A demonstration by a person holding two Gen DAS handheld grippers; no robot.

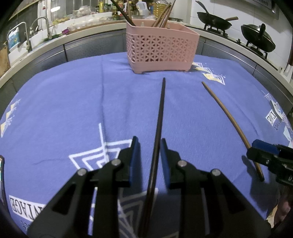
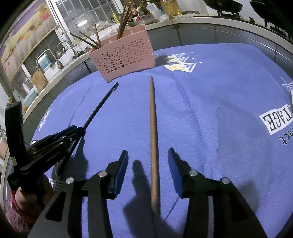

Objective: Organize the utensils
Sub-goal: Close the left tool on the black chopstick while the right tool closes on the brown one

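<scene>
Down at the near edge of the blue cloth [image 1: 73,102], the left gripper [image 1: 150,146] has the black chopstick [image 1: 159,117] running between its fingers, resting against the right-hand pad with a sliver of gap at the other, so whether it is truly clenched cannot be told; the stick's tip points up the cloth toward the pink basket [image 1: 161,49]. Beside it, on the basket's right-hand approach, the right gripper [image 2: 147,155] has its jaws released, spread wide, with the brown chopstick [image 2: 153,139] lying flat on the cloth between them and touching neither pad. A hand [image 2: 27,197] with a red patterned sleeve shows at the lower left of the right wrist view, holding the left tool. Further up, both sticks point toward the basket, the brown one's far end stopping short of its base, the black one's tip near its front corner. The basket stands at the far edge of the cloth, and more chopsticks [image 1: 164,14] stand upright and leaning inside it. Beyond the basket runs the counter [image 1: 60,38], with faucets [image 1: 44,25] off to the basket's left and two black woks [image 1: 216,22] on the stove to its right.
</scene>
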